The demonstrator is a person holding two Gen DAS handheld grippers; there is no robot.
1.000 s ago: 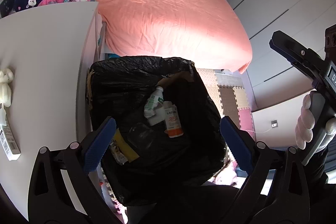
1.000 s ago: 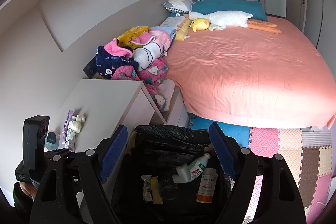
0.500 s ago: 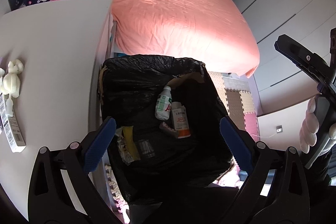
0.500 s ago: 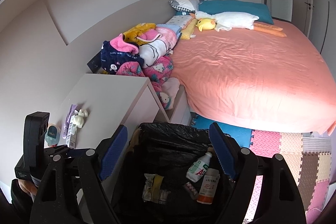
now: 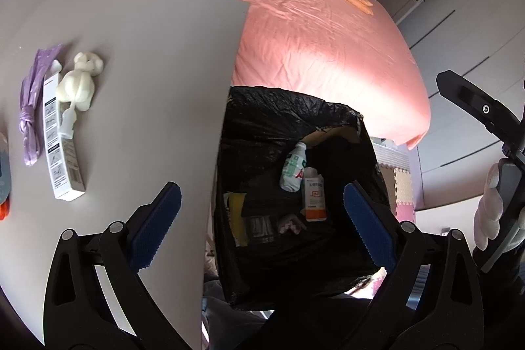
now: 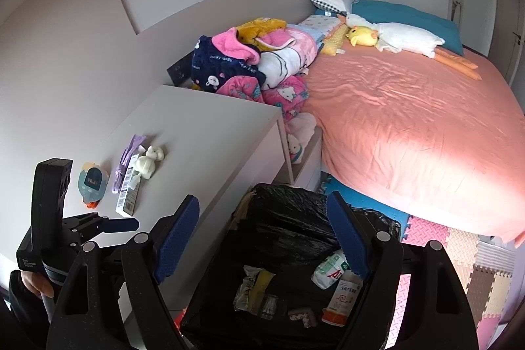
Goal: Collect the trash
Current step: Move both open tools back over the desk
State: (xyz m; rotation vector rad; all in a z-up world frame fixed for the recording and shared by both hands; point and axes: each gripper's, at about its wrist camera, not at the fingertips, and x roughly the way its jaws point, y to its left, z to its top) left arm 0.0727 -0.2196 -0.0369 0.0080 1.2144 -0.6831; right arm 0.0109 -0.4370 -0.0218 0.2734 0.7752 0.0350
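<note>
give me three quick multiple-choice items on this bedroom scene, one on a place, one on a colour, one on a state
1. Where does the long white box lie?
A. on the grey tabletop
B. on the bed
C. in the bin

2. What colour is the bin liner?
A. white
B. black
C. blue

3. How does the left hand-held gripper stand?
A. shut on a bottle
B. shut on the box
C. open and empty

Answers:
1 A, the box rests on the tabletop beside a small white toy.
2 B, the plastic around the rim is black.
3 C, its blue pads stand wide apart with nothing between them.
</note>
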